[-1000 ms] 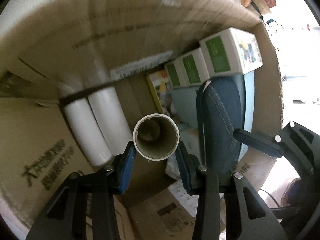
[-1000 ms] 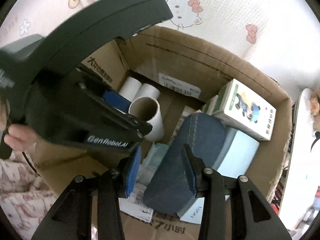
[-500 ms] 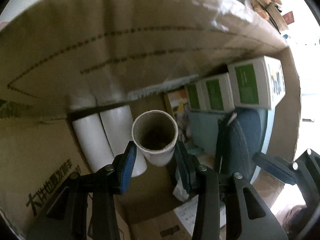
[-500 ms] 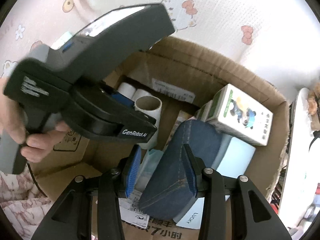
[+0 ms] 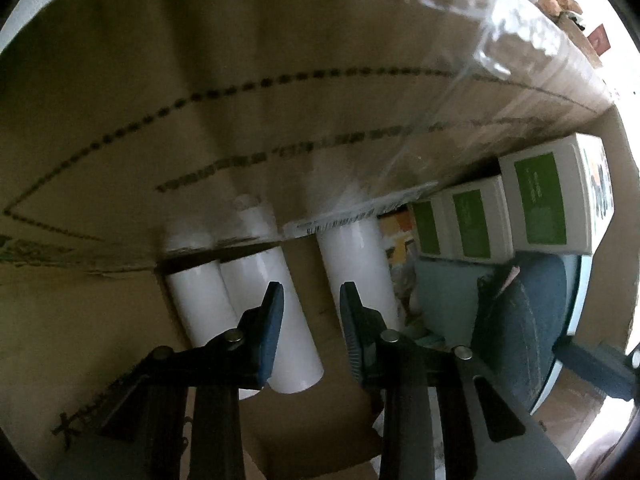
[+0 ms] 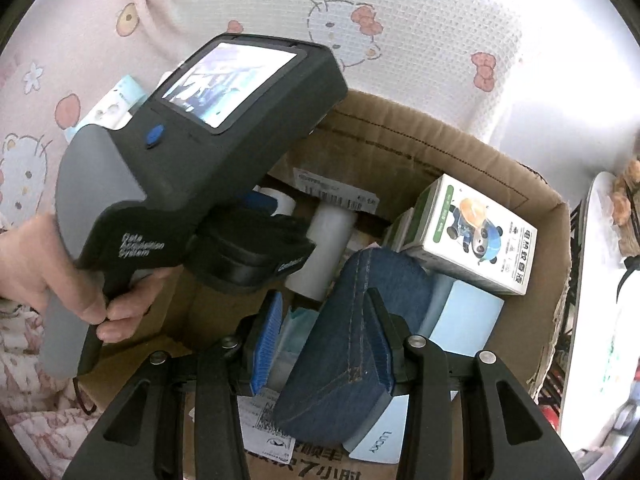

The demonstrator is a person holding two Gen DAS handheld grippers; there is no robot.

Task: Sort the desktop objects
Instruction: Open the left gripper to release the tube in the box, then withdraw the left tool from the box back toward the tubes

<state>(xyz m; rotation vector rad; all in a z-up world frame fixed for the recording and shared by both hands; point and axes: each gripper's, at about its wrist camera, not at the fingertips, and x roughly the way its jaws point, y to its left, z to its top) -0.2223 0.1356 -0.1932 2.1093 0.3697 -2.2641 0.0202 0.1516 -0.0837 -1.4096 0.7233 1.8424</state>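
Observation:
Inside the cardboard box [image 5: 280,80], my left gripper [image 5: 312,312] points straight down. Its jaws are closing with nothing between them. A white cardboard tube [image 5: 352,264] rests just past its right finger, against the box wall; the right wrist view shows the same tube [image 6: 328,256]. Two more white rolls [image 5: 200,304] lie to the left. My right gripper [image 6: 324,332] is shut on a denim case [image 6: 384,280], which leans over a light-blue box [image 6: 464,320]. That denim case [image 5: 524,332] shows at the right of the left wrist view.
Green-and-white cartons [image 5: 544,208] stand along the far wall, one with a panda picture [image 6: 476,236]. A teal packet [image 6: 294,320] and papers lie on the box floor. A hand [image 6: 48,272] holds the left gripper's housing. A pink cartoon cloth [image 6: 400,20] surrounds the box.
The white tube, earlier between the left jaws, is out of them and rests by the box wall. The left jaws have narrowed and the gripper has tipped. The right gripper kept still.

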